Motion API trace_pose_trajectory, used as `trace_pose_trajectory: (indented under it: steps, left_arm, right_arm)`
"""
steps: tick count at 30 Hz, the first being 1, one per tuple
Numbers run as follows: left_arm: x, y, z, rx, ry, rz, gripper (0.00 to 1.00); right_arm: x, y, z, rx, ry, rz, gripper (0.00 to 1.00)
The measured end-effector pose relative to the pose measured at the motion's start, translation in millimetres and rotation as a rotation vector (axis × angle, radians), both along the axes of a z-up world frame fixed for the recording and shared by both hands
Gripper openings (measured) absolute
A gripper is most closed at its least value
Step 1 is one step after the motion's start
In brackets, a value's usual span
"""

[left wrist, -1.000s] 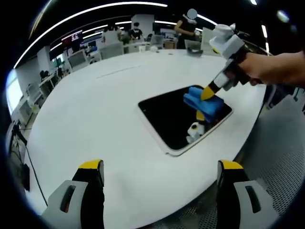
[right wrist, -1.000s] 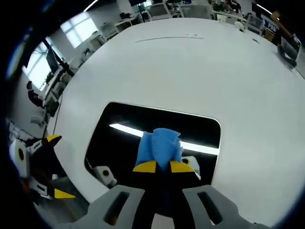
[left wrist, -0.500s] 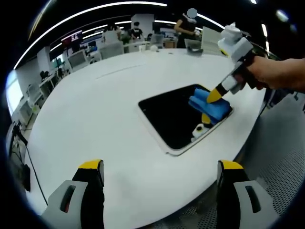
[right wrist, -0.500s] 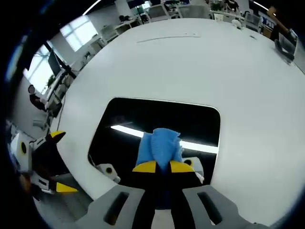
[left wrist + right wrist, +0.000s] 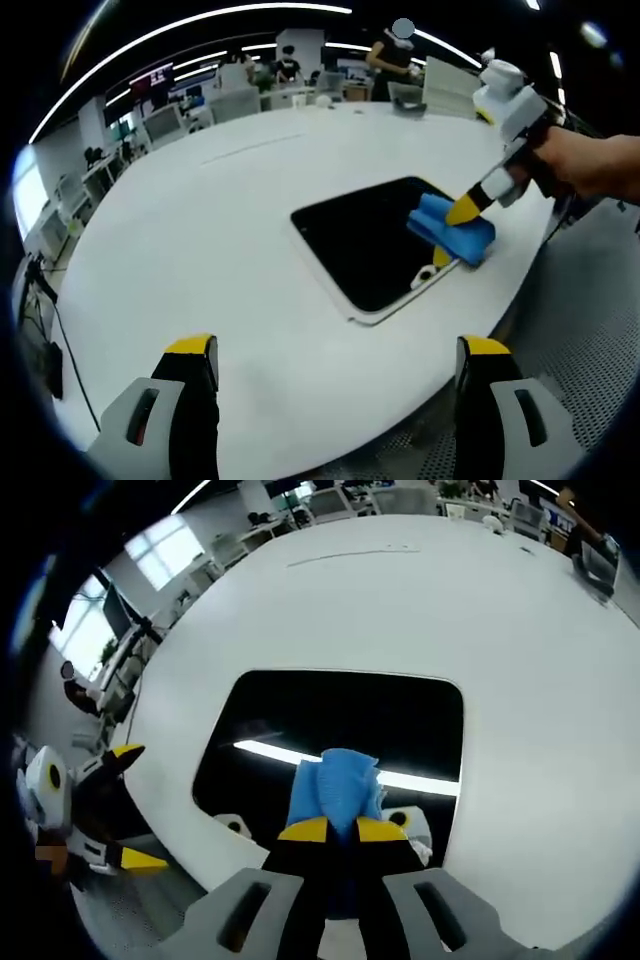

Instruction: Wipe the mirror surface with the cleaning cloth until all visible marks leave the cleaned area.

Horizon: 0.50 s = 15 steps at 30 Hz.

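A dark rectangular mirror (image 5: pixel 372 245) (image 5: pixel 340 735) lies flat on the round white table (image 5: pixel 200 230). A blue cleaning cloth (image 5: pixel 452 228) (image 5: pixel 335 785) rests on the mirror's right corner near the table edge. My right gripper (image 5: pixel 340 830) is shut on the cloth; in the left gripper view it (image 5: pixel 468 208) comes in from the right, held by a hand. My left gripper (image 5: pixel 335 355) hovers open over the near table edge, well back from the mirror, and appears at the left of the right gripper view (image 5: pixel 125 805).
The table edge (image 5: pixel 520 290) runs close beside the mirror, with grey floor (image 5: pixel 590 330) beyond it. Small objects (image 5: pixel 405 100) sit at the table's far side. Desks, chairs and people stand in the office behind.
My right gripper has dragged the cloth across the mirror toward its right corner and the table edge. My left gripper has stayed still.
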<state>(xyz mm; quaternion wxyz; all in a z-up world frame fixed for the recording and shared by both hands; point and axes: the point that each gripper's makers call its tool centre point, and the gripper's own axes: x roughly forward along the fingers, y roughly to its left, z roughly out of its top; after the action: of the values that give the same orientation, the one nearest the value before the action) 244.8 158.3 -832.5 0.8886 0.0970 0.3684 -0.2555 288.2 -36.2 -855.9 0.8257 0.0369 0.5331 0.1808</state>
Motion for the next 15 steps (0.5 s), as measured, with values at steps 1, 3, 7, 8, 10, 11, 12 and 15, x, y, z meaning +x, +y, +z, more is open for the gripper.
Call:
trace_pose_trajectory:
  steps: [1, 3, 7, 8, 10, 11, 12, 15]
  left_arm:
    - [0.3, 1, 0.3, 0.004, -0.004, 0.0, 0.99]
    - [0.4, 1, 0.2, 0.011, -0.004, -0.001, 0.99]
    - [0.0, 2, -0.4, 0.015, -0.003, -0.004, 0.99]
    - [0.1, 2, -0.3, 0.015, -0.003, -0.004, 0.99]
    - [0.8, 1, -0.2, 0.018, -0.004, -0.01, 0.99]
    - [1.3, 1, 0.2, 0.018, -0.007, -0.01, 0.99]
    - [1.4, 1, 0.4, 0.016, -0.008, -0.009, 0.99]
    - [0.8, 1, 0.7, 0.013, -0.008, -0.007, 0.99]
  right_arm:
    - [-1, 0, 0.0, 0.001, 0.002, -0.001, 0.02]
    - [-4, 0, 0.3, 0.001, 0.004, 0.0, 0.02]
    - [-9, 0, 0.5, 0.007, 0.009, 0.004, 0.02]
    - [-11, -1, 0.7, 0.008, 0.01, 0.004, 0.02]
    - [-13, -1, 0.7, 0.009, 0.012, 0.003, 0.02]
    - [-14, 0, 0.8, 0.006, 0.009, 0.007, 0.02]
    - [-15, 0, 0.8, 0.004, 0.008, 0.01, 0.02]
    - [-19, -1, 0.8, 0.01, 0.006, 0.007, 0.02]
